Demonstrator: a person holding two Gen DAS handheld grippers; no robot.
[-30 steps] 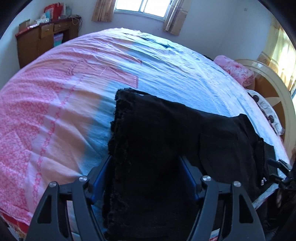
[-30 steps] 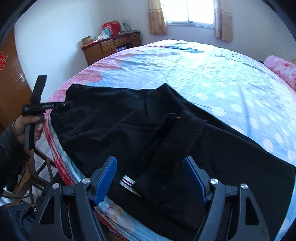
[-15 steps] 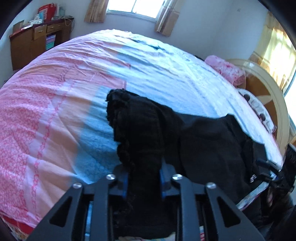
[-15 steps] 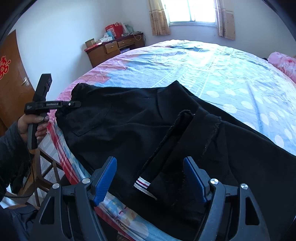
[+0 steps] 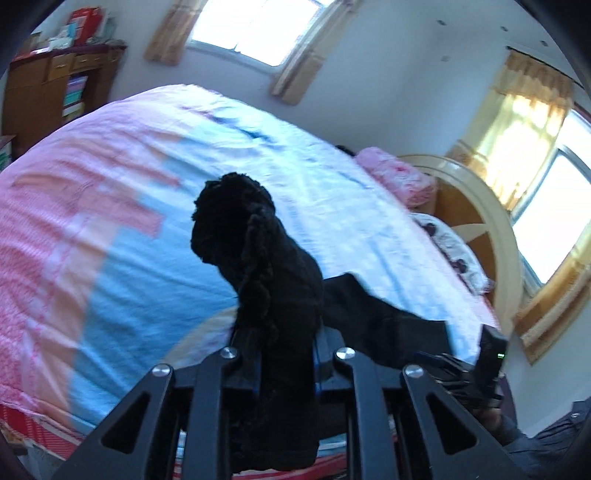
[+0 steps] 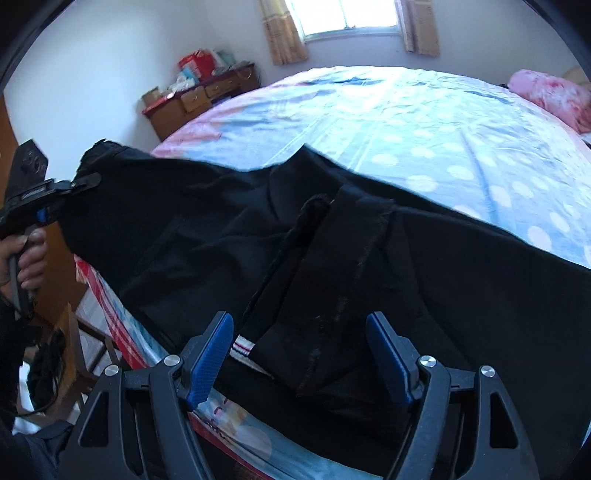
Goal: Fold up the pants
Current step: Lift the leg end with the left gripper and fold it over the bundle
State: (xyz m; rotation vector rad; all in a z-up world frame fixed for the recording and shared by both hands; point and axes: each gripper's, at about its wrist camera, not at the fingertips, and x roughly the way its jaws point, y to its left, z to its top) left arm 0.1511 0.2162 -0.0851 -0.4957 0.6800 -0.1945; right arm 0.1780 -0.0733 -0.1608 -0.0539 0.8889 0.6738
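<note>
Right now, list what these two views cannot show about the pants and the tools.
- Left wrist view: the left tool's pads, buried in bunched black pants.
- Left wrist view: bed sheet pattern, smeared by motion blur.
- Right wrist view: pants' right end, cut by the frame edge.
- Right wrist view: the near hem under the open right tool, too dark to read.

Left gripper (image 5: 284, 343) closing, clamped on cloth; right gripper (image 6: 300, 347) jaws wide.

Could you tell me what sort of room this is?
A home bedroom, most likely: a large bed with a pink and blue sheet, a pink pillow at its head, and a wooden dresser beside a curtained window.
</note>
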